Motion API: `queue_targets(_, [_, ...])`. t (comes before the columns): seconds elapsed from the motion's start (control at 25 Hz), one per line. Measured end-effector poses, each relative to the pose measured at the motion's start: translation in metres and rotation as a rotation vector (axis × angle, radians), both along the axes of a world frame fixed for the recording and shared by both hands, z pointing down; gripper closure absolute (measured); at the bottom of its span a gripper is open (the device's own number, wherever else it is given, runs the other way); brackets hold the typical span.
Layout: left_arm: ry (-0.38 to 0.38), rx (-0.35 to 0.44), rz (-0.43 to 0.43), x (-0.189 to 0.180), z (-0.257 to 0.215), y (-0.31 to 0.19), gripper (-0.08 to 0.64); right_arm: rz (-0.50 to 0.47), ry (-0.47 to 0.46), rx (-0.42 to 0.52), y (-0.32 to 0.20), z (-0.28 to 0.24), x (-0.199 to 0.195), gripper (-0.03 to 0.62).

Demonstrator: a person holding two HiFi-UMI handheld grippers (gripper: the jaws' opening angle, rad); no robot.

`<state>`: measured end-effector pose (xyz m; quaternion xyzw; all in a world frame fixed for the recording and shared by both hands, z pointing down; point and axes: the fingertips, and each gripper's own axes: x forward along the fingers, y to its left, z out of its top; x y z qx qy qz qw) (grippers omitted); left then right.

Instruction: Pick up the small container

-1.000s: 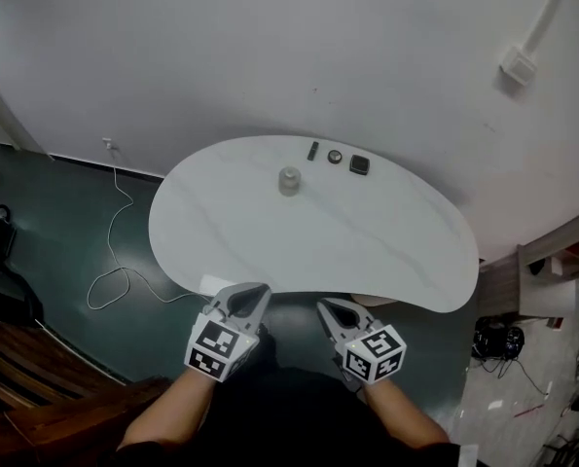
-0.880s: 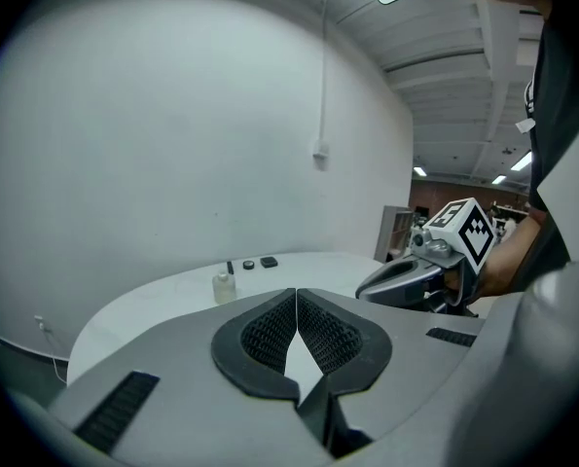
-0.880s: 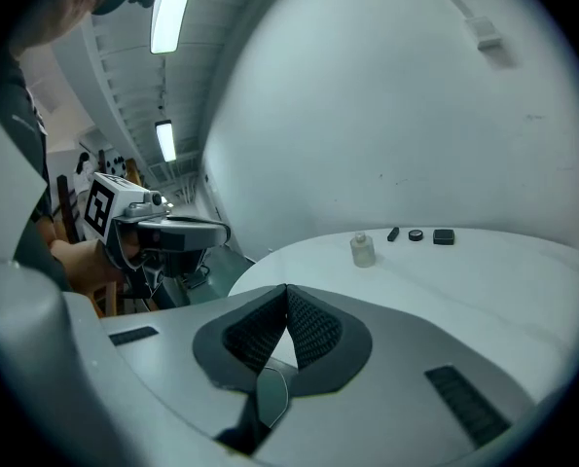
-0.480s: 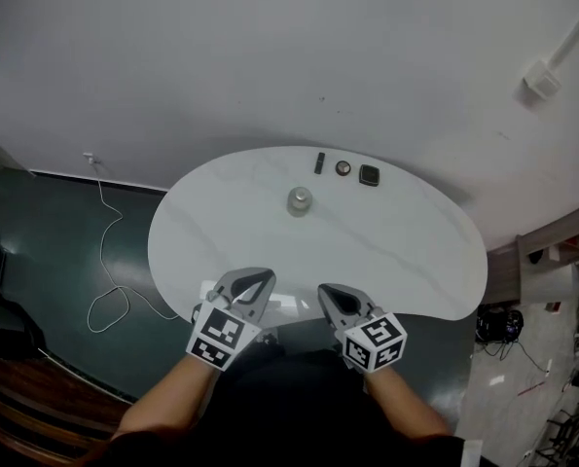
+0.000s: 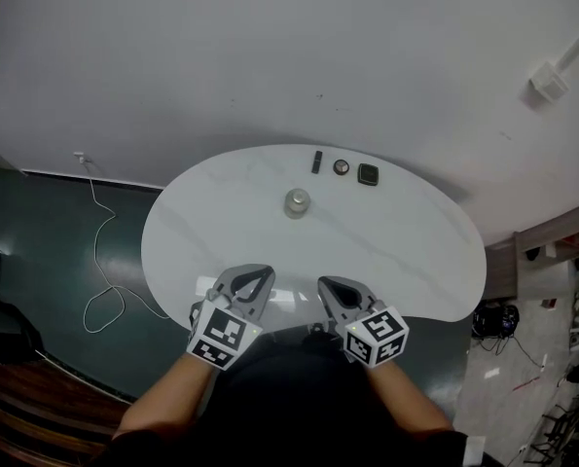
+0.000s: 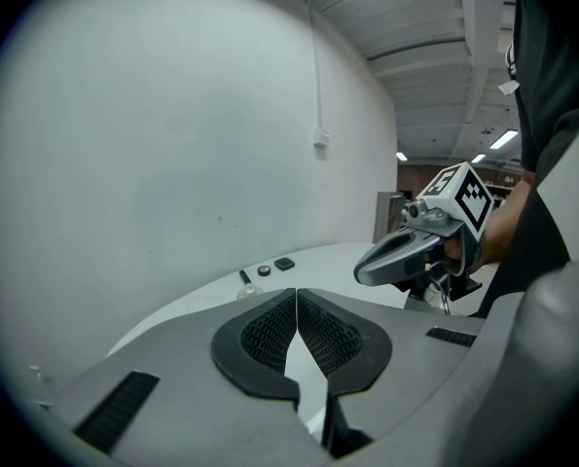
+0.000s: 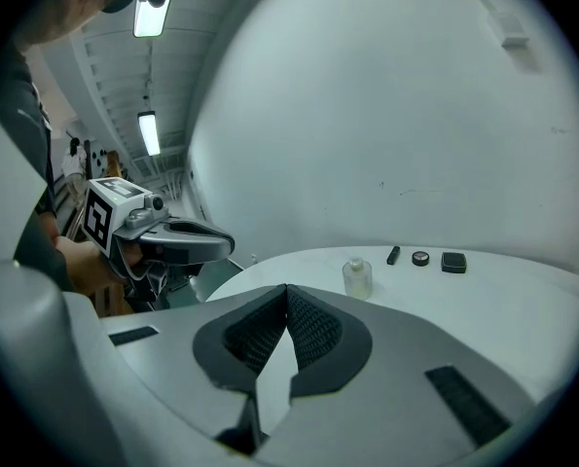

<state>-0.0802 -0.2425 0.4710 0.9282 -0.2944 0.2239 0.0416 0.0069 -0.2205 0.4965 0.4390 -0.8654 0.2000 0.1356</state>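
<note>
Head view, table (image 5: 406, 251): the white rounded table sits closer under us than a second ago, so we have stepped up to its near edge.
Left gripper (image 5: 254, 278): it was at the table's near edge and now reaches in over it. Its jaws are pressed together with nothing between them.
Right gripper (image 5: 330, 288): it has come forward over the table's near edge too, level with its twin. Its jaws meet tip to tip and are empty.
Small container (image 5: 297, 202): a clear lidded jar, upright towards the table's far side, in the same spot on the table as before and well apart from both grippers.
Dark items (image 5: 341, 167): three small pieces in a row along the table's far edge, beyond the jar, unmoved.
Meaning: we judge the approach under way and the grasp not begun. Whichever gripper goes for the jar must spread its jaws first.
</note>
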Motion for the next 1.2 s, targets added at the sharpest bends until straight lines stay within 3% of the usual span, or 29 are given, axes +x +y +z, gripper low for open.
queue_targets(0.84, [-0.042,-0.009,-0.091,0.026,0.015,-0.036,0.538,-0.079,-0.016,-0.010,-0.030,0.000,0.036,0.597])
queue_targets(0.96, [-0.068,-0.029,-0.100,0.028,0.031,-0.047,0.478,-0.078,-0.015,-0.011,-0.030,0.001,0.043,0.597])
queue_targets(1.2, [-0.101,-0.052,-0.125,0.029,0.054,-0.068,0.441,-0.059,-0.016,-0.007,-0.030,0.001,0.058,0.597])
